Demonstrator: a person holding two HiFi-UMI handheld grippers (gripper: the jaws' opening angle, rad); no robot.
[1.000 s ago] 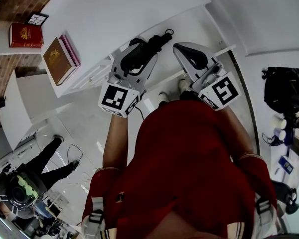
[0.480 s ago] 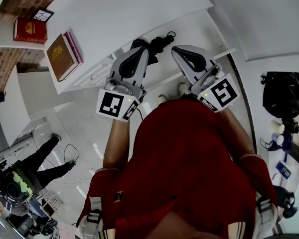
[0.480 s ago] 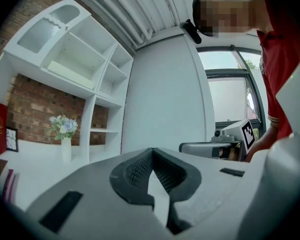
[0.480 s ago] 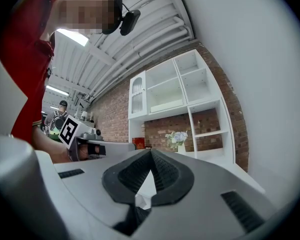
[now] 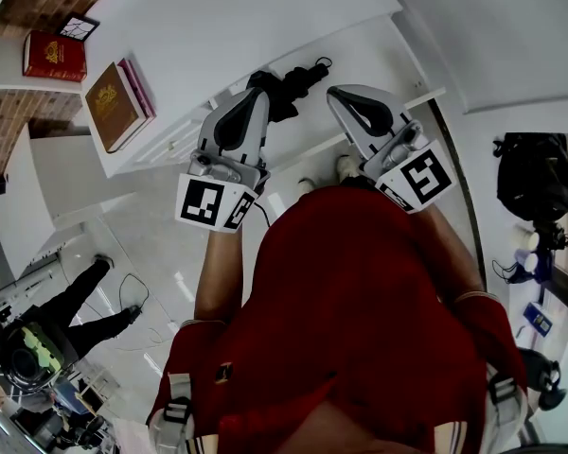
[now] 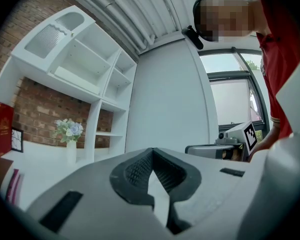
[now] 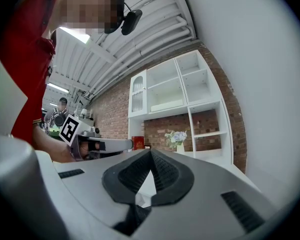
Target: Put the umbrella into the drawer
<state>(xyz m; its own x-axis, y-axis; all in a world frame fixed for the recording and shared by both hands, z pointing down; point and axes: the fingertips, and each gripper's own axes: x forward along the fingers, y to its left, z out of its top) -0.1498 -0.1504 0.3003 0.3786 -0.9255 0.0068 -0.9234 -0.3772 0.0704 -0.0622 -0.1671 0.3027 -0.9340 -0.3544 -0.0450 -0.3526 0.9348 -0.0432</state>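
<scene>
In the head view the black folded umbrella [image 5: 292,81] lies on a white surface, in what looks like the open drawer [image 5: 426,96] of the white cabinet, just beyond both gripper tips. My left gripper [image 5: 254,93] is held level above the umbrella's near end. Its jaws are shut with nothing between them, as the left gripper [image 6: 151,151] also shows in its own view. My right gripper [image 5: 339,93] is level to the right of the umbrella. The right gripper [image 7: 150,151] has its tips pressed together and is empty. Part of the umbrella is hidden under the left gripper.
A brown book [image 5: 114,107] on a pink one lies on the cabinet top, with a red book [image 5: 52,55] further left. A vase of flowers [image 6: 70,134] stands by the white shelves. A bystander [image 5: 38,348] is at lower left and a black bag [image 5: 535,173] at right.
The left gripper's jaws have gone from spread over the umbrella to shut and empty, and the gripper has lifted and swung slightly left. The right gripper has kept still.
</scene>
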